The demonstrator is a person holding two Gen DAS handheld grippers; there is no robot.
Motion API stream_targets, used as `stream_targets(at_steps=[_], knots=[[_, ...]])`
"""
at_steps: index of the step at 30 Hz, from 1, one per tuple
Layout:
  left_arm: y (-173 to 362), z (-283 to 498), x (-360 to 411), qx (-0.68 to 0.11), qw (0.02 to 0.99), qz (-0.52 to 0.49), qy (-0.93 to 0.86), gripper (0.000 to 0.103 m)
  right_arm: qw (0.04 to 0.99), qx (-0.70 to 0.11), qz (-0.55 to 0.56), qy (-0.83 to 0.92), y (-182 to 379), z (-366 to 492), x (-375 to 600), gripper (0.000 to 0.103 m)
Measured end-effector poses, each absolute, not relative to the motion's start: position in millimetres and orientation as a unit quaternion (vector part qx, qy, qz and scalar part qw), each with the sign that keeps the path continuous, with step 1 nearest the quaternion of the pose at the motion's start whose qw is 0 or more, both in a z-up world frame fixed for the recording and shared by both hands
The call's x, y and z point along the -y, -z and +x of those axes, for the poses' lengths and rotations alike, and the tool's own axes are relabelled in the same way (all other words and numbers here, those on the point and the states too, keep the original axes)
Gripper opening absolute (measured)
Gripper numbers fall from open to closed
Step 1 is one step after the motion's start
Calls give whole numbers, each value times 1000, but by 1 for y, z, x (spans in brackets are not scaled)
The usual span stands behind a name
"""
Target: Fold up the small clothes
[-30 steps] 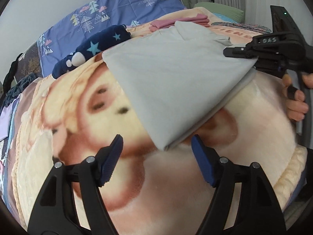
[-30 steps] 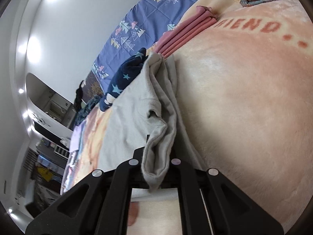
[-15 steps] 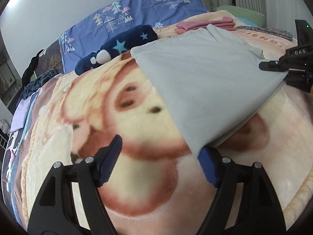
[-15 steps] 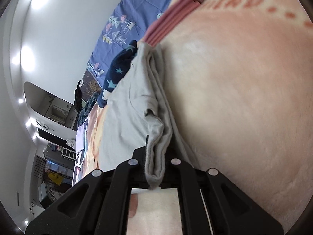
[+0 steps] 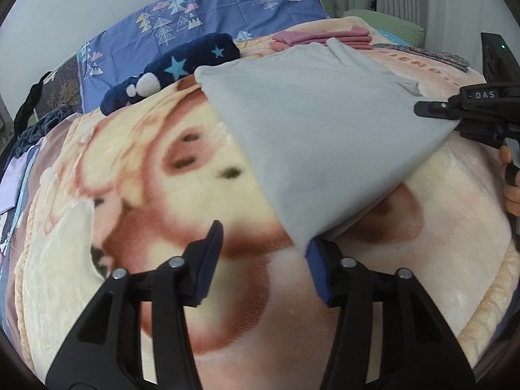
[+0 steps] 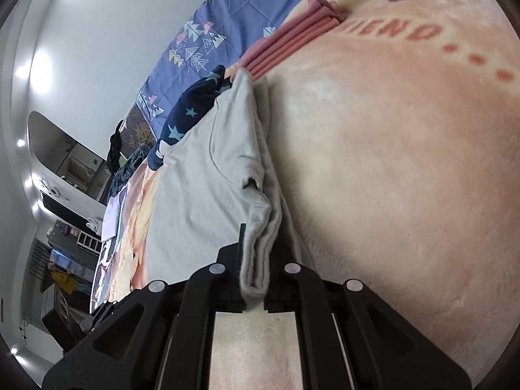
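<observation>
On the bed's blanket (image 5: 162, 195) lies the grey shirt (image 5: 318, 136). The right tongs (image 6: 256, 279) are clamped on its folded edge, lifting it. The left tongs (image 5: 263, 260) stand wide, one finger (image 5: 317, 266) touching the shirt's near corner.

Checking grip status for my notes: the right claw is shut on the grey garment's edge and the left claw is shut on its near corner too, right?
Half right. The right claw is shut on the grey garment, but the left claw is open, the corner only lying against one finger; the left wrist view shows this.
</observation>
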State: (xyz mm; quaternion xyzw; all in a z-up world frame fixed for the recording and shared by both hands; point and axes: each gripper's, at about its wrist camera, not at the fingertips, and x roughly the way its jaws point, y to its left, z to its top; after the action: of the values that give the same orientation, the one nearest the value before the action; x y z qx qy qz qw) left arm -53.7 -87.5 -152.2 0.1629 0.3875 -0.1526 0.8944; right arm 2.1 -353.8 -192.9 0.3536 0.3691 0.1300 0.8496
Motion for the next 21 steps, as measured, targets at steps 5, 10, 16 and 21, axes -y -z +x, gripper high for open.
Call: stream_targets(at_steps=[5,10,16,21], knots=[[127,-71,81,-399,882,95,233,15,877,-361,302,-97,181,-7,351,12],[106,-63,82,-361,900,88,228,15,903,-345,252,-44,168,-19,354,12],[154,-37,102,-415,878,113,210,16,926,-316,199,-49,158,-27,340,12],[161,-38,99,-414,880,111,203,19,931,-337,124,-63,164,-20,314,11]])
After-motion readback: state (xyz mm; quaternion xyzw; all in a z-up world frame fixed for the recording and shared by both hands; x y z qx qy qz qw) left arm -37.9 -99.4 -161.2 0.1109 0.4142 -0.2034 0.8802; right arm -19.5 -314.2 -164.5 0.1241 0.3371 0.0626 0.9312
